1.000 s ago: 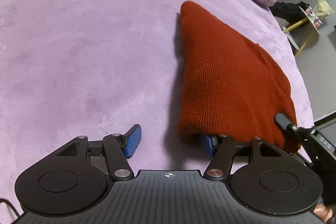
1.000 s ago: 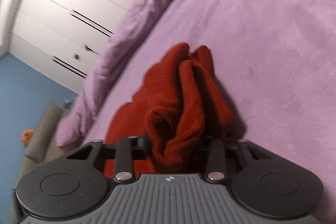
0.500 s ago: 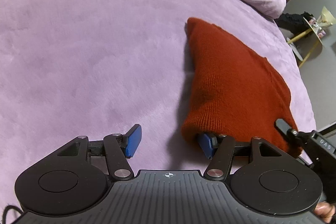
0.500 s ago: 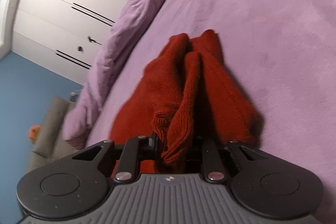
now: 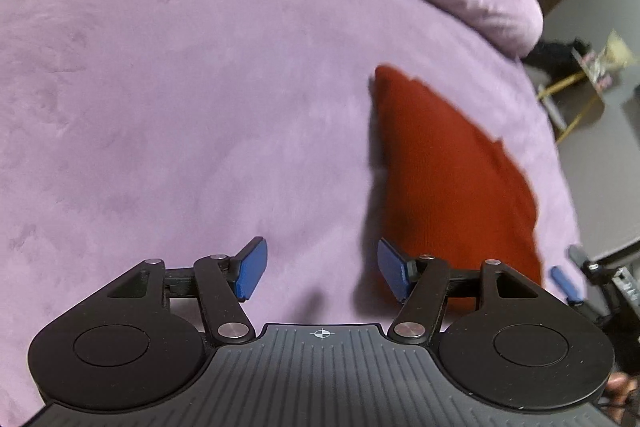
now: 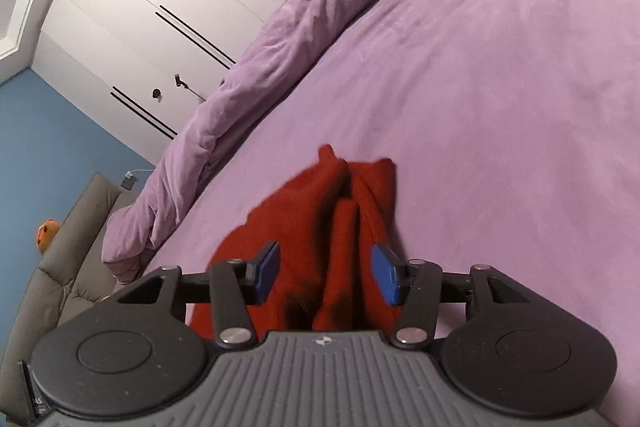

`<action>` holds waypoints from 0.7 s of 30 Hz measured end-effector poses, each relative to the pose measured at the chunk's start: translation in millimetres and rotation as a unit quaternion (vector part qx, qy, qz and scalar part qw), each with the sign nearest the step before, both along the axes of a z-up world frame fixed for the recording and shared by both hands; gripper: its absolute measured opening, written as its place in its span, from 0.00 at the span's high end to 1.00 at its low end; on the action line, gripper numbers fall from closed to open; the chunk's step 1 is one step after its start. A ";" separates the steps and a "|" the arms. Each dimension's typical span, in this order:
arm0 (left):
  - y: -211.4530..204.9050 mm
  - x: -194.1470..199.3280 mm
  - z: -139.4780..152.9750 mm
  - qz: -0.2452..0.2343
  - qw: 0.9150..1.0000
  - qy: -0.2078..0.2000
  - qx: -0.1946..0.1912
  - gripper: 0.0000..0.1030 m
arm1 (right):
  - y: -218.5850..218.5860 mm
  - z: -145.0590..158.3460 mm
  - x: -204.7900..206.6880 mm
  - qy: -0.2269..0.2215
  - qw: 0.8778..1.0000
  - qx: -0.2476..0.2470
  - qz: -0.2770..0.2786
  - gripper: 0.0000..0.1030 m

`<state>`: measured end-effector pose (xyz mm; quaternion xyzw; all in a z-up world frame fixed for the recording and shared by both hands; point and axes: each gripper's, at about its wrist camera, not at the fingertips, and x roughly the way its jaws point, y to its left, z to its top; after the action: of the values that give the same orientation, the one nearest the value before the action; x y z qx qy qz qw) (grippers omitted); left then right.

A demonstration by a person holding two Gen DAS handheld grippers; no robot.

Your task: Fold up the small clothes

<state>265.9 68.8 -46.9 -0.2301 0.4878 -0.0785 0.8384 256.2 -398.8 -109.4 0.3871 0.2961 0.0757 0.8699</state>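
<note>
My right claw (image 6: pixel 325 275) has just opened off the red knit (image 5: pixel 452 179), left claw (image 5: pixel 320 269) open beside it on the purple bed (image 5: pixel 180 87); it looks soft, light and floppy, so I'd pinch a folded edge.

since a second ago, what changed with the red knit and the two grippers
The right gripper has just opened and let go of the bunched red knit, which now lies loose between its fingers. The left gripper has pulled clear of the knit's edge. The knit stays folded on the purple bed.
</note>
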 end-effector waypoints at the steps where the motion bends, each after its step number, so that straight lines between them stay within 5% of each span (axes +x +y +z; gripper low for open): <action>1: -1.2 5.6 0.7 0.000 1.000 0.002 -0.010 0.33 | 6.0 -2.3 11.1 0.001 1.000 0.001 0.014 0.50; 5: -12.7 32.3 -5.3 -0.009 0.999 0.011 -0.039 0.32 | 34.6 -14.4 52.0 0.037 0.997 -0.030 0.062 0.59; 7: -19.7 44.3 -10.0 -0.013 0.999 0.020 -0.043 0.32 | 45.3 -13.5 62.1 0.038 0.994 -0.071 0.073 0.93; 11: -29.1 63.2 -12.4 -0.024 0.998 0.006 -0.052 0.32 | 37.2 -1.3 52.2 0.009 0.992 -0.118 0.046 0.93; 13: -33.2 70.5 -15.2 -0.038 0.998 -0.007 -0.055 0.32 | 31.8 -5.9 51.5 0.027 0.988 -0.151 0.031 0.87; 17: -32.9 89.9 -28.7 -0.063 0.992 0.011 -0.107 0.32 | 4.0 -9.9 45.1 0.031 0.994 -0.093 0.038 0.72; 19: -30.8 95.9 -35.9 -0.063 0.988 0.016 -0.139 0.31 | -10.9 -13.6 45.7 0.036 0.997 -0.066 0.021 0.45; 21: -34.2 102.9 -42.9 -0.073 0.987 0.021 -0.143 0.31 | -23.7 -24.8 51.9 0.058 0.998 -0.024 0.030 0.37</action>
<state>368.9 34.6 -89.7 -0.3127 0.5049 -0.2039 0.7782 308.1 -422.5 -134.2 0.3608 0.3592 0.0717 0.8577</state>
